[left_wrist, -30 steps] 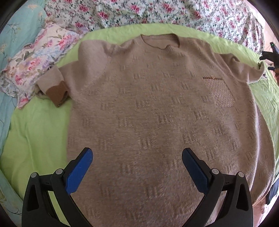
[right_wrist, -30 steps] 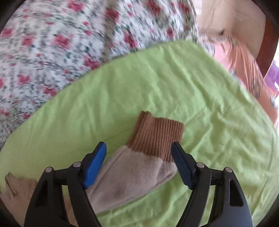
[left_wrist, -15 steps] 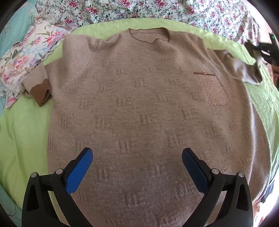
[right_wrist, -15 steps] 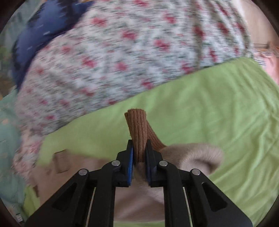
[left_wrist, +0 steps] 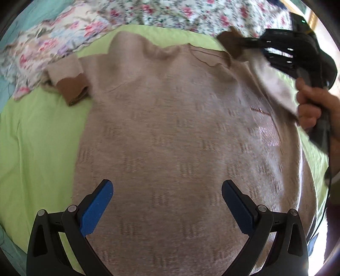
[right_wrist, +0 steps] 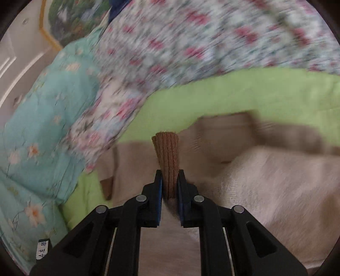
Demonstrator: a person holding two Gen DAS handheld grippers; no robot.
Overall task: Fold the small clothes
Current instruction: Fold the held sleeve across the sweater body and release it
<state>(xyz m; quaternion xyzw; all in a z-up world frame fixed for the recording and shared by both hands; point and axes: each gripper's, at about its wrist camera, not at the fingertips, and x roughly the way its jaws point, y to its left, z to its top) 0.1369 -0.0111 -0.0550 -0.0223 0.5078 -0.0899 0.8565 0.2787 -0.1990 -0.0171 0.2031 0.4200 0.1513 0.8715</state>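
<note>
A beige knit sweater (left_wrist: 174, 131) lies face up on a green sheet (left_wrist: 38, 135), neck away from me. Its left sleeve with a brown cuff (left_wrist: 72, 87) is bent beside the body. My left gripper (left_wrist: 167, 203) is open and empty above the sweater's lower part. My right gripper (right_wrist: 170, 180) is shut on the right sleeve's brown ribbed cuff (right_wrist: 167, 157) and holds it lifted over the sweater's right shoulder; it also shows in the left wrist view (left_wrist: 276, 48), with the sleeve (left_wrist: 274, 85) hanging from it.
A floral quilt (left_wrist: 170, 12) lies beyond the sweater. A floral cloth (left_wrist: 42, 53) and a turquoise quilt (right_wrist: 42, 118) lie to the left. A white door (right_wrist: 19, 55) stands far left. The green sheet shows bare left of the sweater.
My right gripper closed on the right cuff, lifted it and carried the sleeve inward over the shoulder. My left gripper stayed open above the sweater and shifted slightly.
</note>
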